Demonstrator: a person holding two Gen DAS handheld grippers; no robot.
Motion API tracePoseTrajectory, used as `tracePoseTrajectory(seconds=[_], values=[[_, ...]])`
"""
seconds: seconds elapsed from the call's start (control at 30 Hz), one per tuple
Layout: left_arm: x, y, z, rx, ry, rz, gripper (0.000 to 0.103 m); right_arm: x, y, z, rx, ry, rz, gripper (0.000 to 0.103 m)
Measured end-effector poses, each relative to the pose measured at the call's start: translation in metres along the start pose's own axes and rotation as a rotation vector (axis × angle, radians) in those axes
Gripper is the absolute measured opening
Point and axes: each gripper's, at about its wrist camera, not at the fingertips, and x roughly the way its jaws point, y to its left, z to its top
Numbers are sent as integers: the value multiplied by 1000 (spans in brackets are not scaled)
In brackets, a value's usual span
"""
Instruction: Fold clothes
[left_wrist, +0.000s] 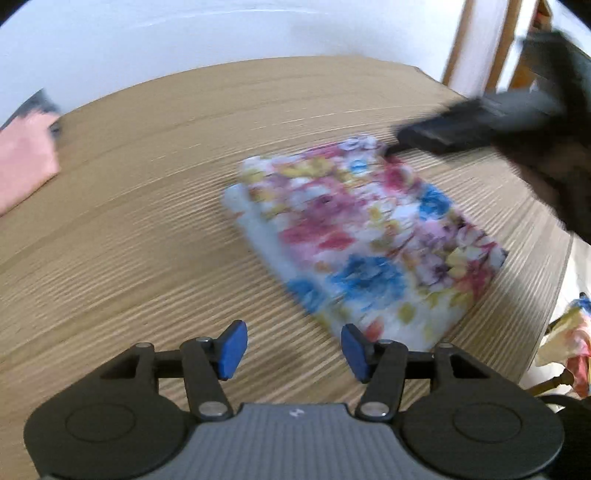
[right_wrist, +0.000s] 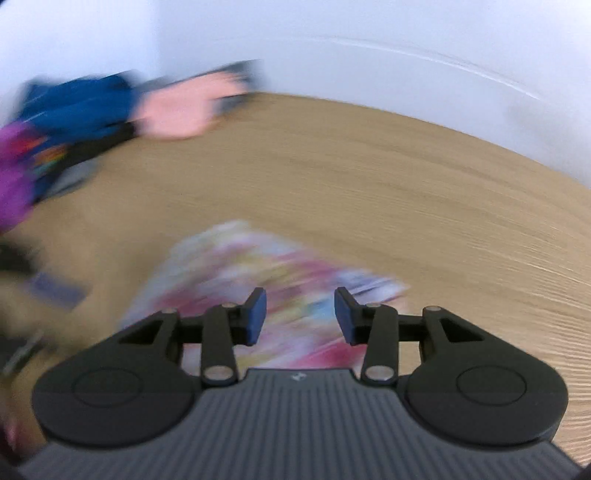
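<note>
1. On the wooden table, the folded floral garment lies flat as a neat rectangle, toward the right half of the top as the left wrist camera sees it, its long edge running on a slant toward the table's right edge.
2. The left gripper hovers low over bare wood just beside the garment's near corner, pointing forward along the tabletop; its jaws stand wide apart and hold nothing.
3. The right gripper reaches in from the upper right of the left wrist view, angled downward, its dark tip at or just over the garment's far corner; blur keeps me from telling whether it touches the cloth.
4. In its own camera, the right gripper sits above the garment, the cloth showing between and beneath the fingers; the jaws are spread wide and grip nothing.
5. Both grippers share a build: matte black linkage arms with silver pivot pins, round black housings, a ribbed grey body, and flat blue pads on the fingertips.
6. The garment is soft, thin fabric printed with pink, blue, yellow and purple flowers on white.
7. The table has a pale oak-like surface with fine, straight grain lines and a rounded edge.
8. A bare hand rests at the table's far left edge, beside something dark and blurred.
9. More floral cloth hangs off to the right beyond the table's edge.
</note>
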Motion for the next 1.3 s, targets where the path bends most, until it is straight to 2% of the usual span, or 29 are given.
tracePoseTrajectory(seconds=[0.13,0.2,0.3,0.4,0.43,0.5,0.6,0.67,0.73,0.83,0.97,1.3], values=[[-7,10,-15,18,28,31,59,-7,65,-21,-12,66,184,44],[-9,9,-20,33,38,43,59,2,86,-31,3,97,200,44],[-11,7,-28,44,50,45,59,26,98,-41,28,159,168,45],[-11,3,-34,54,54,28,59,15,100,-49,71,158,260,43],[-10,-2,-35,71,53,30,59,5,99,-50,87,148,264,44],[-12,-14,-38,125,43,36,59,-17,94,-50,114,77,181,44],[-9,-36,-36,210,31,29,61,-49,70,-62,201,13,-2,46],[0,-49,-33,222,39,26,64,-69,49,-78,222,35,-98,56],[9,-59,-31,208,63,30,64,-76,41,-94,189,97,-180,56],[11,-75,-29,213,55,33,61,-80,35,-115,155,120,-233,56],[14,-93,-29,195,58,55,59,-81,19,-129,209,117,-226,56],[27,-100,-15,-48,137,114,65,-69,1,-124,162,117,-102,55]])
